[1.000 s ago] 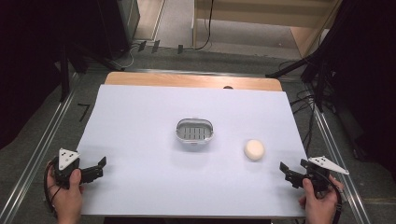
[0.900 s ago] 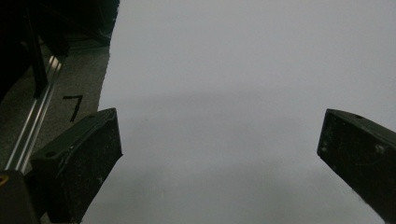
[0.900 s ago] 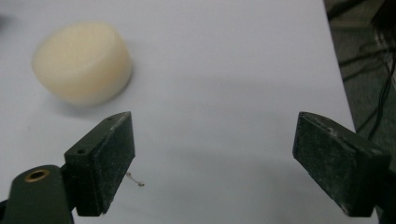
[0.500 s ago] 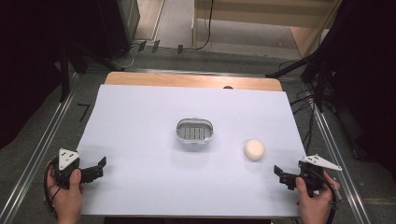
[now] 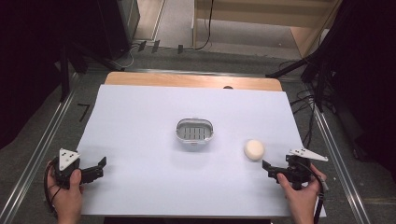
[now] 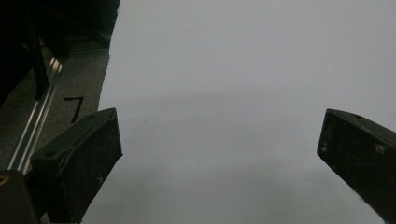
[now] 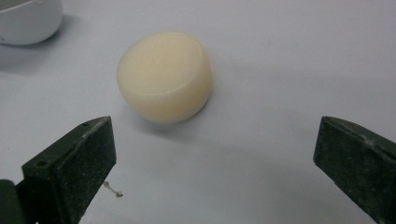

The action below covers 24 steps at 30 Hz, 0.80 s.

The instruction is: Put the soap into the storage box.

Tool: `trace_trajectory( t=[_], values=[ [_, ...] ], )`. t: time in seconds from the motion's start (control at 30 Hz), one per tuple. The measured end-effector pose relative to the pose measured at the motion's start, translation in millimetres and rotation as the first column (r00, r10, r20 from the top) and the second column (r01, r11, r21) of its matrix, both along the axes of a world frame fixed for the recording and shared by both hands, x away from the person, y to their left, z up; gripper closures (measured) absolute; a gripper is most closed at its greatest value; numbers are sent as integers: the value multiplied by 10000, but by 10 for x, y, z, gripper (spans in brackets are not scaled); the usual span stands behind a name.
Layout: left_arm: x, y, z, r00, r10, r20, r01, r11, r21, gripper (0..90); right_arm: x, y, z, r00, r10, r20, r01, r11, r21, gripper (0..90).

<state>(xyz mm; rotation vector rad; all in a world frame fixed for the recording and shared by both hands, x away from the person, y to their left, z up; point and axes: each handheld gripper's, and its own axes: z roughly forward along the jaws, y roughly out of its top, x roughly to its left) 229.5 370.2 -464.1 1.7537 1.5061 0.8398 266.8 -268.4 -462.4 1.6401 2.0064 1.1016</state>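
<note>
Black jaws of right hand-held gripper [image 5: 271,169] just opened wide w/ nothing between, cream soap puck [image 5: 254,150] lying just ahead on white desk [image 5: 140,121], near grey dish [image 5: 194,133]; left hand-held gripper [image 5: 99,166] spread, empty, at desk's near-left edge.

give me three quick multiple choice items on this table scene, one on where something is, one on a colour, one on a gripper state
1. Where does the round soap lie?
A. inside the dish
B. on the sheet, between the dish and the right gripper
C. beside the left gripper

2. What colour is the soap?
A. cream
B. blue
C. black

3. How do the right gripper jaws stand?
A. shut on the soap
B. shut on nothing
C. open, soap ahead of them and untouched

Answers: 1 B, the high view shows it right of the white dish, short of the right gripper. 2 A, the right gripper view shows it pale cream. 3 C, both jaws stand wide apart, having just been opening, with bare sheet between them.
</note>
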Motion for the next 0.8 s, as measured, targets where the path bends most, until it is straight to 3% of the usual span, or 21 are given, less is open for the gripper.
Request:
trace_trajectory(
  t=[0.47, 0.8],
  values=[
    [-5, -6, 0, 10000, 1, 60, -1, 10000, 58, 3, 197, 264, 27, 9999, 116, -88, -117, 9998, -147, 0],
    [-5, -12, -2, 10000, 44, 87, -45, 9999, 121, 3, 337, 466, -5, 9998, -7, -191, 1, 9995, -324, 47]
  ],
)
